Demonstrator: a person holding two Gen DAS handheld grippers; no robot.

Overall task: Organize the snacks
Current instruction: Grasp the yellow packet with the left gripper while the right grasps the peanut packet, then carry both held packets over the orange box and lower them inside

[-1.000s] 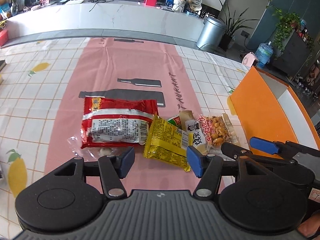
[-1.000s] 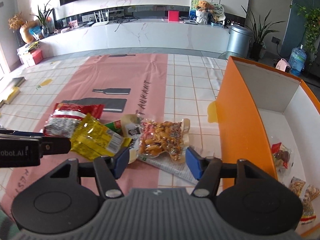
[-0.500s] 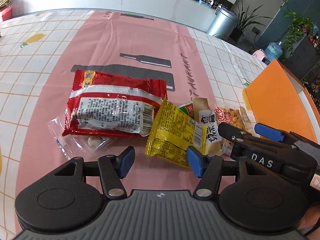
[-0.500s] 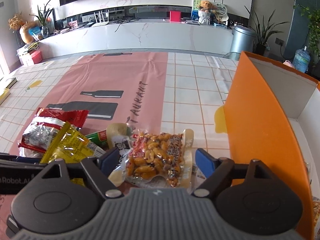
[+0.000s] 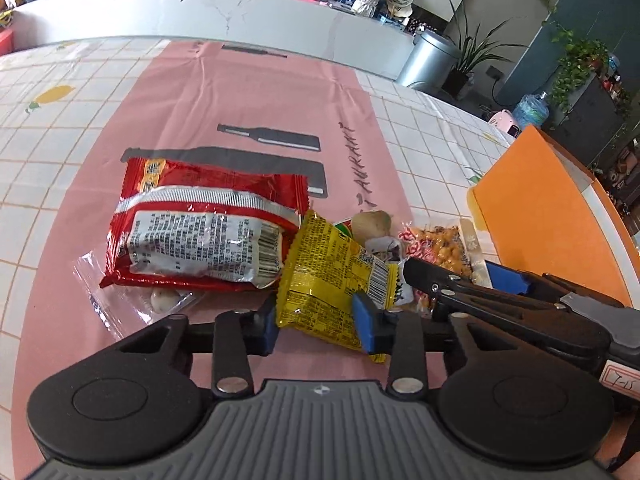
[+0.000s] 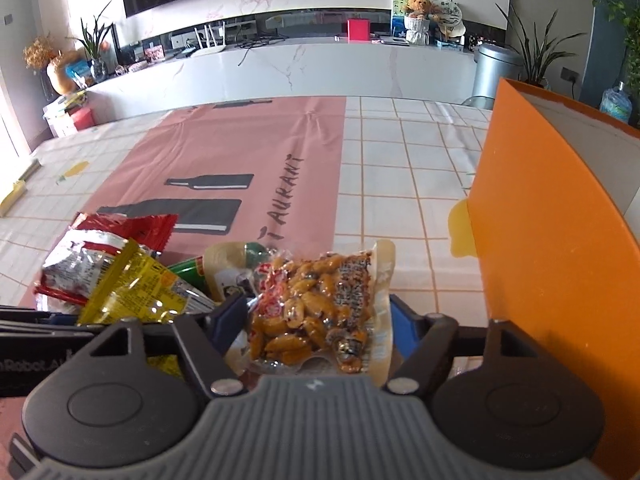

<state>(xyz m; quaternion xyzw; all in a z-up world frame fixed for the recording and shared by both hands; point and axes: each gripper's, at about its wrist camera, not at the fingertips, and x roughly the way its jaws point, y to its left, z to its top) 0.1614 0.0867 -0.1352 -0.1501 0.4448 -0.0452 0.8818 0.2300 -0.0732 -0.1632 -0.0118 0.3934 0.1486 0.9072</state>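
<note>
- Spreading beneath everything, a pink-and-tiled tablecloth (image 5: 248,92) is covering the table ahead of both claws.
- Standing just right of the right gripper (image 6: 318,322), an orange box (image 6: 548,216) is showing its tall side wall.
- Lying ahead and left of the left gripper (image 5: 316,320), a red snack bag (image 5: 204,224) is resting flat, partly over a clear wrapper (image 5: 120,296).
- Sitting between the left gripper's blue pads, a yellow snack packet (image 5: 332,272) is being clamped, its far end leaning against the red bag.
- Lying between the right gripper's widely parted pads, a peanut packet (image 6: 316,308) is touching the left pad; whether the right pad is pressing it cannot be told.
- Peeking out between the yellow and peanut packets, a beige pouch (image 5: 374,224) is lying over a green packet (image 6: 188,270).
</note>
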